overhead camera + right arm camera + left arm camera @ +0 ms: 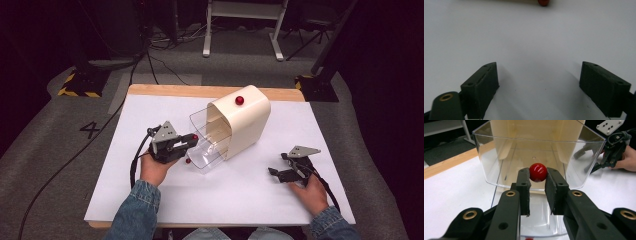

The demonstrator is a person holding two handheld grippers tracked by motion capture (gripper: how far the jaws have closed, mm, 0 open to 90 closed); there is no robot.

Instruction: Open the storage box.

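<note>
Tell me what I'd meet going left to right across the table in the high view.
Left tongs, shut on a red ball → clear drawer → cream housing with a red knob → right tongs, open and resting on the white table.

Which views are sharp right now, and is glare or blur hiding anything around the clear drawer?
Left gripper view: crisp; the glossy red ball carries highlights, and the clear plastic drawer shows faint reflections that hide nothing. Right gripper view: the black pads are soft, and the small red object at the top edge is blurred. High view: white tabletop evenly lit, dark surroundings.
</note>
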